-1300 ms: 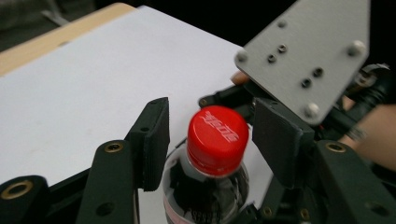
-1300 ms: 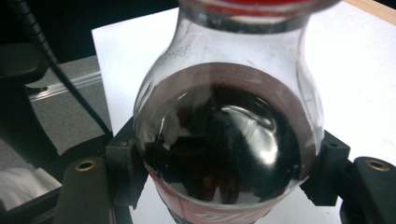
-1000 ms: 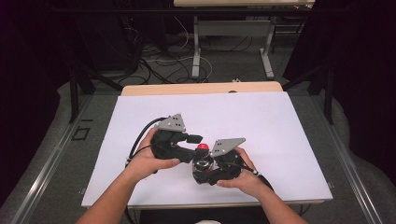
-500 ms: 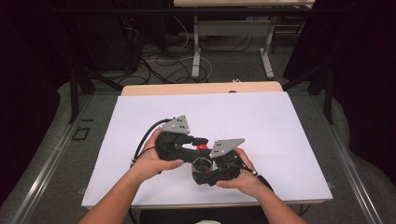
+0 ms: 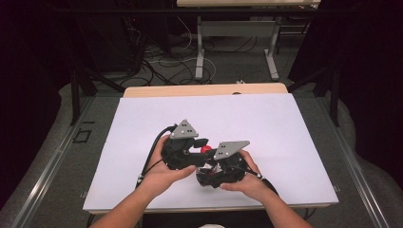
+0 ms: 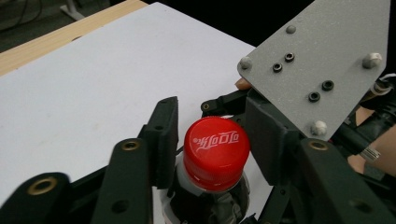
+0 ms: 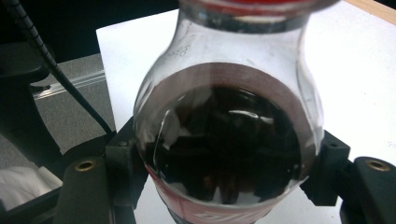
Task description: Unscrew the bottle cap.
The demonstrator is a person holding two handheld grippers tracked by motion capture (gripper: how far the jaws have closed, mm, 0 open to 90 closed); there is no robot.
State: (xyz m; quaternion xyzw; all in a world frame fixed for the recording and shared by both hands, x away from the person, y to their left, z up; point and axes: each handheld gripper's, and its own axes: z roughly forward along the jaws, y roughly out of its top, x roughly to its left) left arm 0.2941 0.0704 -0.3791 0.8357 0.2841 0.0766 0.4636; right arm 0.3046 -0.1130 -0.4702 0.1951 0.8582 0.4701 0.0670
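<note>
- Right hand-held gripper [image 7: 219, 186] clamps the cola bottle [image 7: 224, 154] upright on the desk [image 5: 285, 123].
- Left hand-held gripper [image 6: 210, 140], jaws just parted, loosely straddles its red cap [image 6: 215, 150] at the bottle's top.

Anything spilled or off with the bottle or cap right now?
Nothing stands out. The cola bottle sits clamped in the right claw, its red cap on and between the left claw's pads; no liquid on the white sheet.
</note>
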